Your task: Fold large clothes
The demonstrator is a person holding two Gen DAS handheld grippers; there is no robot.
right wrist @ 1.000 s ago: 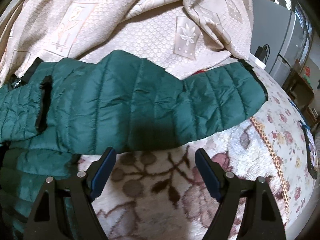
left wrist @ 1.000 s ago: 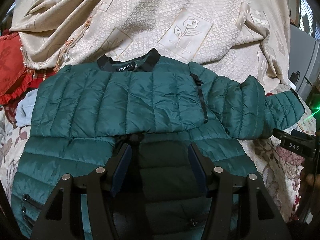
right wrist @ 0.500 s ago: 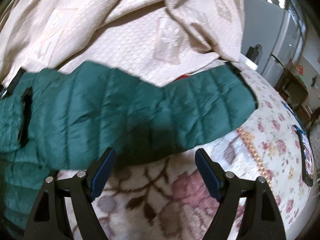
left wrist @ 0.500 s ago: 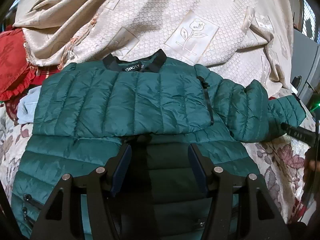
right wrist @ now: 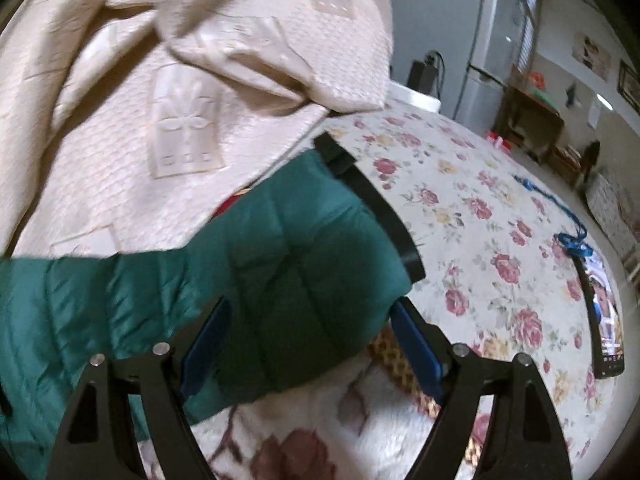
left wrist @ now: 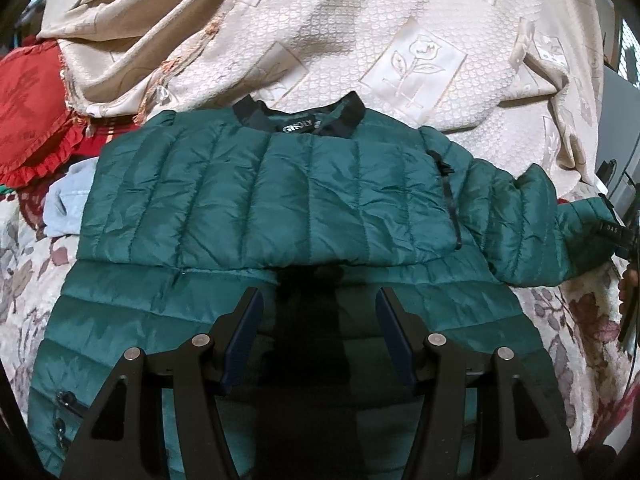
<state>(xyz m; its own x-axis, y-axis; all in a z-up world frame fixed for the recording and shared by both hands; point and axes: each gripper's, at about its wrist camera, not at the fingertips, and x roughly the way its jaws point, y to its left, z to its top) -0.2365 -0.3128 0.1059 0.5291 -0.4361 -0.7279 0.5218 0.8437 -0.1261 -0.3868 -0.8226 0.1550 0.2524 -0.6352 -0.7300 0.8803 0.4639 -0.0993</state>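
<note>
A dark green quilted puffer jacket (left wrist: 260,200) lies flat on the bed, its black collar (left wrist: 300,118) at the far side and one sleeve folded across the chest. My left gripper (left wrist: 320,316) is open and empty above the jacket's lower middle. The other sleeve (left wrist: 528,220) stretches out to the right. In the right wrist view this sleeve (right wrist: 304,264) ends in a black cuff (right wrist: 376,208). My right gripper (right wrist: 312,328) is open, its fingers either side of the sleeve end near the cuff.
A cream embroidered bedspread (left wrist: 320,40) is bunched behind the jacket. Red cushions (left wrist: 28,112) and a pale blue cloth (left wrist: 66,204) lie at the left. A floral sheet (right wrist: 480,208) covers the bed on the right, with a phone (right wrist: 606,312) near its edge.
My right gripper has moved right along the sleeve to its cuff end and closer to it. My left gripper has lifted back slightly and stays open.
</note>
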